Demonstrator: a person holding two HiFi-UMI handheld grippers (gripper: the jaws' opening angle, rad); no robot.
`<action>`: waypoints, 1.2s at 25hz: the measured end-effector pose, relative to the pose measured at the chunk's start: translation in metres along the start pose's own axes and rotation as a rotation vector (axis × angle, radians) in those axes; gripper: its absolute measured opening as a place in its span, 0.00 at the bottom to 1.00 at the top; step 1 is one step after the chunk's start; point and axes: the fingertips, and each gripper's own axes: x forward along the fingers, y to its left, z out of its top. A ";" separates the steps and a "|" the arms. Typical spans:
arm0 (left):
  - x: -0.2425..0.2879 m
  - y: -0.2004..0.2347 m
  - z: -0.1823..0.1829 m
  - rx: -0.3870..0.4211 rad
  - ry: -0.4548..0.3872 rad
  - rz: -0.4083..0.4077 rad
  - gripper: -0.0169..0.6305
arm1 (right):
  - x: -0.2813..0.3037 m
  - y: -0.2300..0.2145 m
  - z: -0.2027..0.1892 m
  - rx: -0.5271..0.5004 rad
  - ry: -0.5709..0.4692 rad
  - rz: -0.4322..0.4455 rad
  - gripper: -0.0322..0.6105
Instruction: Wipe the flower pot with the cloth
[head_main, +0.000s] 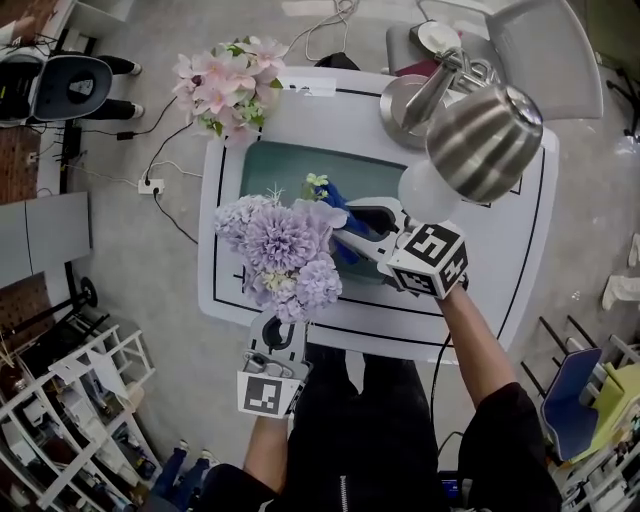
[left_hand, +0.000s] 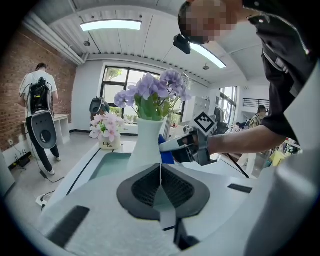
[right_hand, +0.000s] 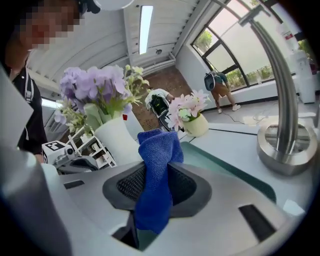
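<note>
A white flower pot (left_hand: 146, 142) with purple blooms (head_main: 285, 250) stands on the teal mat (head_main: 270, 165) of the white table; in the head view the blooms hide the pot. My right gripper (head_main: 347, 232) is shut on a blue cloth (right_hand: 157, 150), which it holds against the pot's right side (left_hand: 166, 152). The pot (right_hand: 119, 144) shows just left of the cloth in the right gripper view. My left gripper (head_main: 280, 325) is at the table's near edge, just short of the pot, jaws shut with nothing between them (left_hand: 160, 167).
A small pot of pink flowers (head_main: 225, 85) stands at the table's far left corner. A striped metal lamp shade (head_main: 485, 140) hangs over the right side, its round base (head_main: 405, 100) at the back. White shelving (head_main: 70, 420) stands at lower left.
</note>
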 end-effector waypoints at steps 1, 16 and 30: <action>-0.001 0.001 -0.001 0.001 0.000 0.003 0.05 | 0.001 -0.004 -0.007 0.002 0.017 -0.010 0.22; -0.002 -0.009 -0.004 0.000 -0.019 -0.041 0.05 | -0.042 0.053 0.013 -0.095 -0.243 -0.204 0.22; -0.043 0.036 -0.010 0.029 -0.074 -0.193 0.05 | -0.028 0.057 -0.048 0.104 -0.296 -0.481 0.22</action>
